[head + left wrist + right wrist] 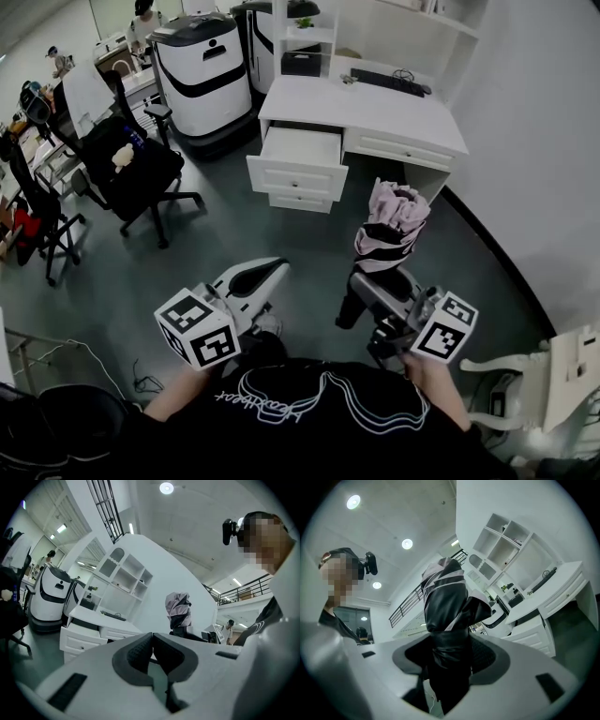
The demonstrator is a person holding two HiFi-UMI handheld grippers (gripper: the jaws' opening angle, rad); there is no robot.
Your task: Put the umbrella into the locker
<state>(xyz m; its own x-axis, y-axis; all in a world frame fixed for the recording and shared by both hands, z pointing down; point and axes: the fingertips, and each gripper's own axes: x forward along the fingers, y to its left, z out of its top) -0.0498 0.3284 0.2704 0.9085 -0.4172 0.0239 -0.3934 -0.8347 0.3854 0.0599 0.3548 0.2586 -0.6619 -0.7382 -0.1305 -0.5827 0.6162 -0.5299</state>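
Note:
A folded pink-and-black umbrella (pixel 389 230) stands upright in my right gripper (pixel 375 286), whose jaws are shut on its lower part. In the right gripper view the umbrella (pixel 445 620) fills the gap between the dark pads and rises above them. My left gripper (pixel 258 277) is held level to the left of it, shut with nothing between its pads (pixel 140 653). From the left gripper view the umbrella (pixel 179 611) shows off to the right. A white desk (pixel 375 117) with an open top drawer (pixel 300 159) stands ahead. No locker is clearly in view.
Black office chairs (pixel 131 173) stand at the left. Two white-and-black service robots (pixel 202 70) are parked behind them, left of the desk. A shelf unit (pixel 375 23) with a keyboard (pixel 389 82) tops the desk. A white curved wall (pixel 534 141) runs along the right. Cables (pixel 112 361) lie on the floor.

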